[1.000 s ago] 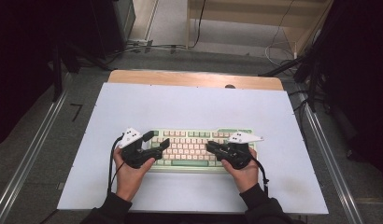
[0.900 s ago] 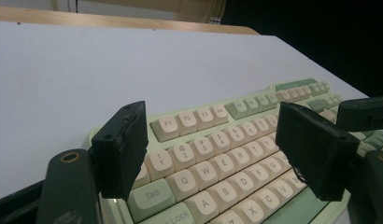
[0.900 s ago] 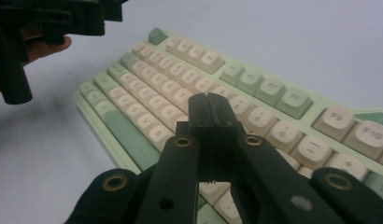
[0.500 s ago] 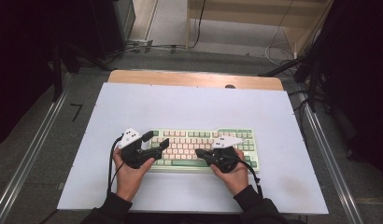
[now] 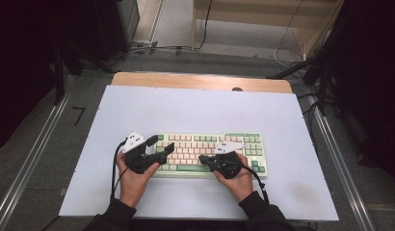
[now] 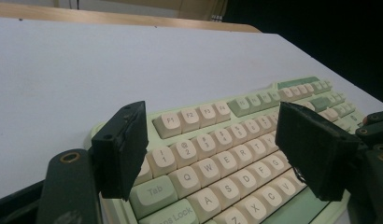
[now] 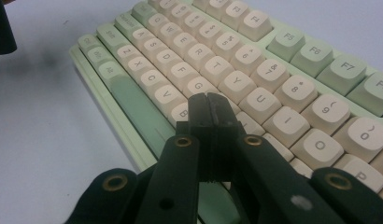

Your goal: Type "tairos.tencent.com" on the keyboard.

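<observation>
a pale table (image 5: 195,110) carries a green and cream keyboard (image 5: 212,144) near the person's edge, lying square and flat, with a gripper poised at each end. the left gripper (image 5: 159,153) hangs over the keyboard's left end, its jaws wide with nothing between them, the tab and number keys (image 6: 189,161) showing through the gap. the right gripper (image 5: 205,161) has its jaws pressed together, empty, the joined tip hovering over the letter keys around h and b (image 7: 199,88), ready, it seems, to press one. the press would go best straight down on a single keycap's centre, lightly, with the left hand kept clear. since the earlier frames, the right gripper has slid leftward from the keyboard's right end to its middle, while the left has stayed put.
</observation>
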`<control>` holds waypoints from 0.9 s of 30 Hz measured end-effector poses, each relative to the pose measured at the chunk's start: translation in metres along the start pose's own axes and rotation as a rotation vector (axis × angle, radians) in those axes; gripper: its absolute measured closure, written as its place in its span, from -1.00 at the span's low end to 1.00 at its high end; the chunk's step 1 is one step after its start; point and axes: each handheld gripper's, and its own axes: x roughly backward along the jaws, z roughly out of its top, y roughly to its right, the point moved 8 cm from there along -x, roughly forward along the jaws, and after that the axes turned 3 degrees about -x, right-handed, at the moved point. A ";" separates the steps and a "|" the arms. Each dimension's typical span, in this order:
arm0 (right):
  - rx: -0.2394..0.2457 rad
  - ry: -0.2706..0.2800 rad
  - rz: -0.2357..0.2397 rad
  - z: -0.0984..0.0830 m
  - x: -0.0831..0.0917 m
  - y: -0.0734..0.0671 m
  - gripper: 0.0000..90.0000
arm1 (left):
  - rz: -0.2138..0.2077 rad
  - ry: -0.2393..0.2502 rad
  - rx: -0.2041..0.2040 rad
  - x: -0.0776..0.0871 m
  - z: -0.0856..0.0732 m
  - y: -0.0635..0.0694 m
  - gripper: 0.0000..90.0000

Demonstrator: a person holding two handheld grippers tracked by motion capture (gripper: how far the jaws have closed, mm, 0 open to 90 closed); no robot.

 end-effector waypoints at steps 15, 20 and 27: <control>-0.001 -0.007 -0.003 -0.001 -0.001 0.000 0.95 | -0.001 -0.001 0.003 0.000 0.000 0.000 -0.43; 0.001 -0.006 -0.002 -0.001 -0.002 0.000 0.95 | -0.002 -0.003 0.003 0.000 0.000 0.000 -0.43; 0.008 -0.019 -0.008 -0.003 -0.005 0.000 0.94 | -0.004 -0.008 0.005 0.000 -0.001 0.000 -0.43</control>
